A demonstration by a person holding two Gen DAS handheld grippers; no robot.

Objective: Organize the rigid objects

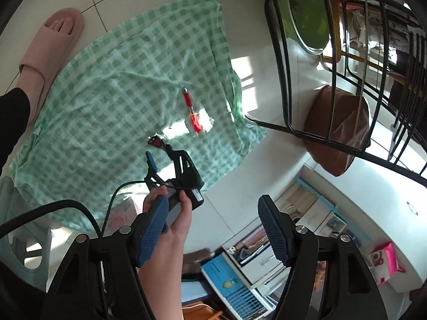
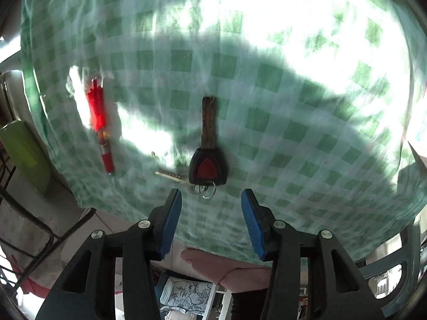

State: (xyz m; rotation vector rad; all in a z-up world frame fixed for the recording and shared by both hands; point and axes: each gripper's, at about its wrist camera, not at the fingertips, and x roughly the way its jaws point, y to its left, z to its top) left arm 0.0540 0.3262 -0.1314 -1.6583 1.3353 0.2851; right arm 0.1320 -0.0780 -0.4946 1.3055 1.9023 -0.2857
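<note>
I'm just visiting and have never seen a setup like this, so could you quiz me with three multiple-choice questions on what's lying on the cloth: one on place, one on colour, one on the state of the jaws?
1. In the right wrist view, where is the red pen relative to the black key?
A. To its left
B. To its right
C. On top of it

2. What colour are the checks on the cloth?
A. Blue
B. Green
C. Yellow

3. How do the right gripper jaws stand?
A. Shut on the key
B. Shut on the pen
C. Open, holding nothing

Answers: 1 A, the pen lies apart near the cloth's left edge. 2 B, green and white squares. 3 C, a clear gap shows between the blue pads.
</note>
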